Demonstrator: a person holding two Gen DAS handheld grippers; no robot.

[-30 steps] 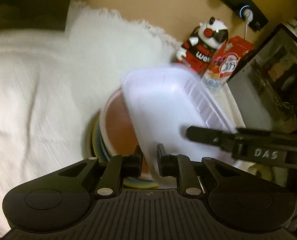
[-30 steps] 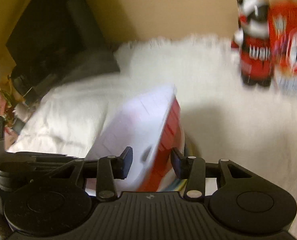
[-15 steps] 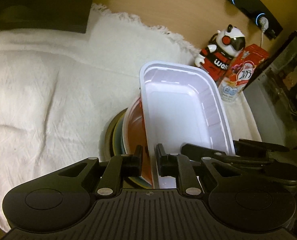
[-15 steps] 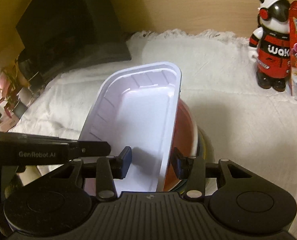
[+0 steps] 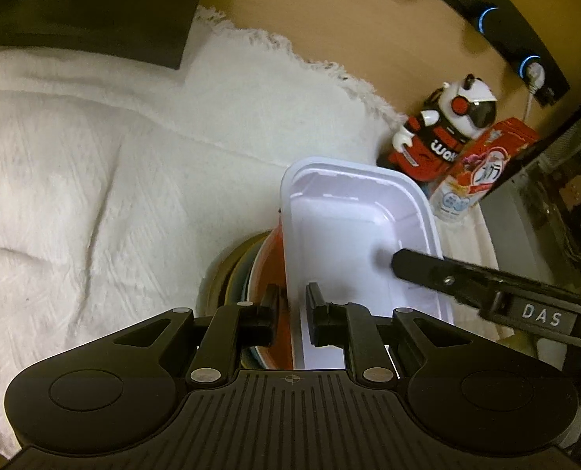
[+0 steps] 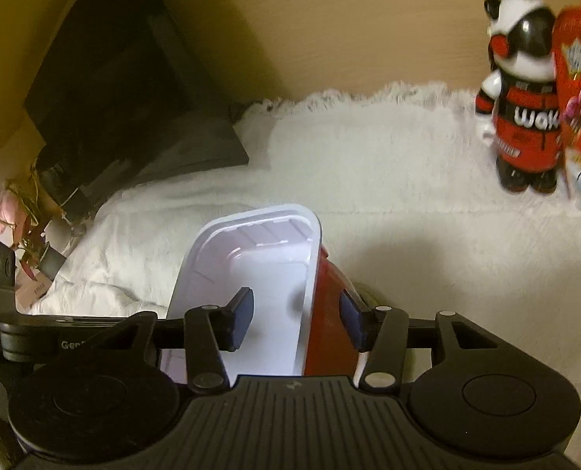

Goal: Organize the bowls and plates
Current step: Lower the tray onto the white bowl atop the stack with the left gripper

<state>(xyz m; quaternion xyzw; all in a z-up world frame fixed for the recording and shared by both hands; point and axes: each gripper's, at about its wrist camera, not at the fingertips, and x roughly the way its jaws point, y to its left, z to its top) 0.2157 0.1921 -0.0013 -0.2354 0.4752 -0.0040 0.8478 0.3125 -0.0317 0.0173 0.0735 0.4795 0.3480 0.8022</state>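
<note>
A white rectangular tray, red on the outside, lies tilted on a stack of round bowls and plates on the white cloth. My left gripper is shut on the tray's left wall, one pad inside and one outside. My right gripper straddles the tray's right wall. Its blue inner pad stands a little off the white wall, and the outer pad is beside the red side. The right gripper's inner finger shows reaching into the tray. Most of the stack is hidden under the tray.
A red, black and white toy figure and a red carton stand at the back right of the white cloth. A dark flat device lies at the back left. Dried flowers sit beyond the cloth's left edge.
The tray was tilted and blurred in motion a second ago; it now rests steadier on the stack. Both grippers have shifted slightly and still sit at its two side walls.
</note>
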